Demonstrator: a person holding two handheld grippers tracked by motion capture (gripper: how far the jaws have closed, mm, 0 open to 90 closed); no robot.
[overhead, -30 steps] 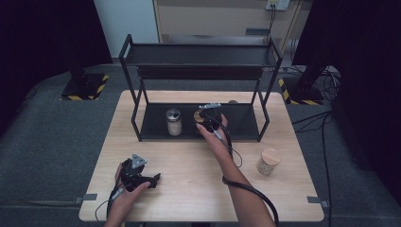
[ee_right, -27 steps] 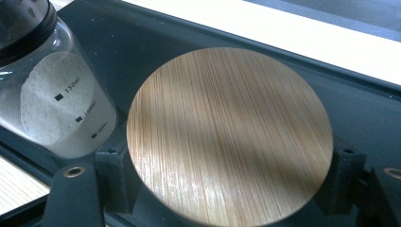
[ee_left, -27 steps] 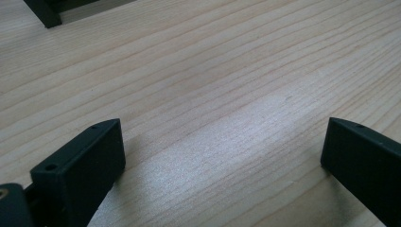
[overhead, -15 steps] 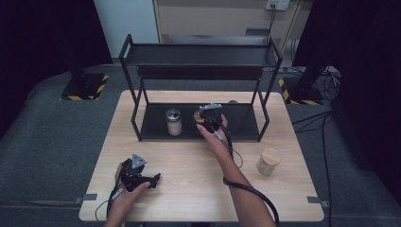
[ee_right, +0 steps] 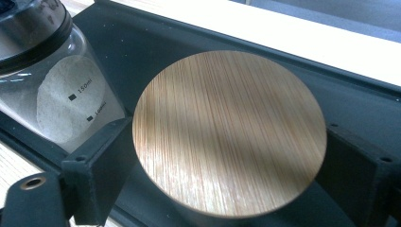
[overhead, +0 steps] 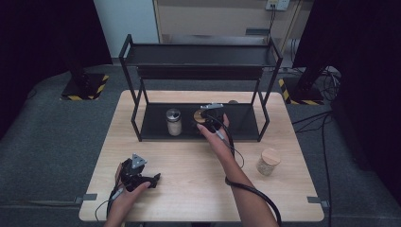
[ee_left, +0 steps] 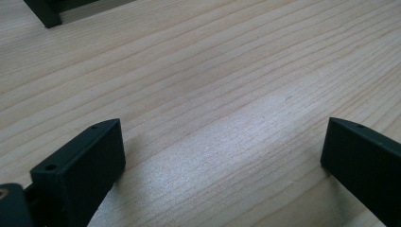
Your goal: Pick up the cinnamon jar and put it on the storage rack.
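Near the table's (overhead: 198,189) front edge the left claw (ee_left: 222,156) rests spread and empty; farther off, the right claw (ee_right: 222,156), jaws just loosened around the wooden-lidded jar (ee_right: 229,132) on the rack's (overhead: 246,120) lower shelf, should back away straight, sparing the neighbouring glass jar (ee_right: 42,85).

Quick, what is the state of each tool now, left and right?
Left tool: open, empty, over the table.
Right tool: jaws just opening around the wooden-lidded jar on the rack's lower shelf; no longer gripping.

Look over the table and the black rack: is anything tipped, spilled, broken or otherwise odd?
Nothing stands out. Both jars on the rack's bottom shelf, the metal-lidded jar and the wooden-lidded jar, stand upright, as does the jar on the table. No spills.
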